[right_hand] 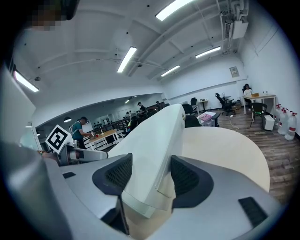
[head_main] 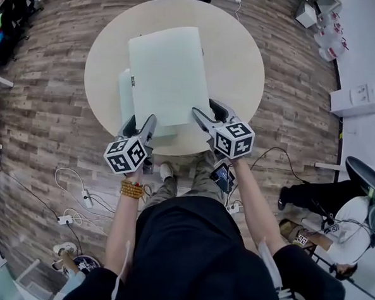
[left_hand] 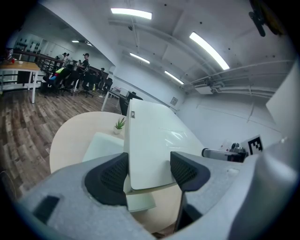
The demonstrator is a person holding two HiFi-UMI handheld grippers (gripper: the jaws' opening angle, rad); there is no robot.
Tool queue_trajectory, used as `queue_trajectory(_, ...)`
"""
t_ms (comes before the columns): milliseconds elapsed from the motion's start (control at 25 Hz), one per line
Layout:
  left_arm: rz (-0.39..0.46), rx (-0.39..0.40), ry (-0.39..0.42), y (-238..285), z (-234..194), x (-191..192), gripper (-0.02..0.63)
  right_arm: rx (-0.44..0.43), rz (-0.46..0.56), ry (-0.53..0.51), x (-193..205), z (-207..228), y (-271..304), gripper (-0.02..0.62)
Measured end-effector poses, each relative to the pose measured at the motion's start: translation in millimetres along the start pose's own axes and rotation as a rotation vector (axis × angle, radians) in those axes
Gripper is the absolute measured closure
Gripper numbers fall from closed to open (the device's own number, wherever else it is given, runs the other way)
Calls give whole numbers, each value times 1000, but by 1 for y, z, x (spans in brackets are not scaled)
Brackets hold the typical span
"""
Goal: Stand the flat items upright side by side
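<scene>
A large pale flat panel (head_main: 167,72) is held over the round beige table (head_main: 243,61), tilted, with its far end higher. My left gripper (head_main: 141,124) is shut on its near left corner and my right gripper (head_main: 203,113) is shut on its near right corner. In the left gripper view the panel (left_hand: 150,136) sits between the dark pads (left_hand: 110,176) of that gripper (left_hand: 147,171). The right gripper view shows the same panel (right_hand: 150,140) clamped in the right gripper (right_hand: 150,177). A second pale flat item (head_main: 124,98) lies flat on the table beneath, partly hidden; it is also visible in the left gripper view (left_hand: 101,145).
A small potted plant (left_hand: 120,125) stands on the table beyond the lying item. Cables and a power strip (head_main: 66,218) lie on the wood floor at the left. A seated person (head_main: 336,200) is at the right. White boxes (head_main: 362,96) and water bottles (head_main: 328,28) stand at the far right.
</scene>
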State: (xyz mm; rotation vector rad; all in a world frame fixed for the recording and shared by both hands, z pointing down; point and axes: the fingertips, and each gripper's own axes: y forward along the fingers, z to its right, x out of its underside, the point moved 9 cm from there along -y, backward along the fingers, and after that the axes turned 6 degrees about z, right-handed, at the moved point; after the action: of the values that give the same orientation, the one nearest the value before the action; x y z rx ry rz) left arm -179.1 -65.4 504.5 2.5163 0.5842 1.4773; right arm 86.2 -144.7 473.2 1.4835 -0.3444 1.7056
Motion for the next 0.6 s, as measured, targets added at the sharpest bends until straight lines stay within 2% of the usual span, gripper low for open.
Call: queue_trajectory(600, 53, -93, -13, -54, -46, -9, 321, -105, -16, -22, 6, -55, 39, 334)
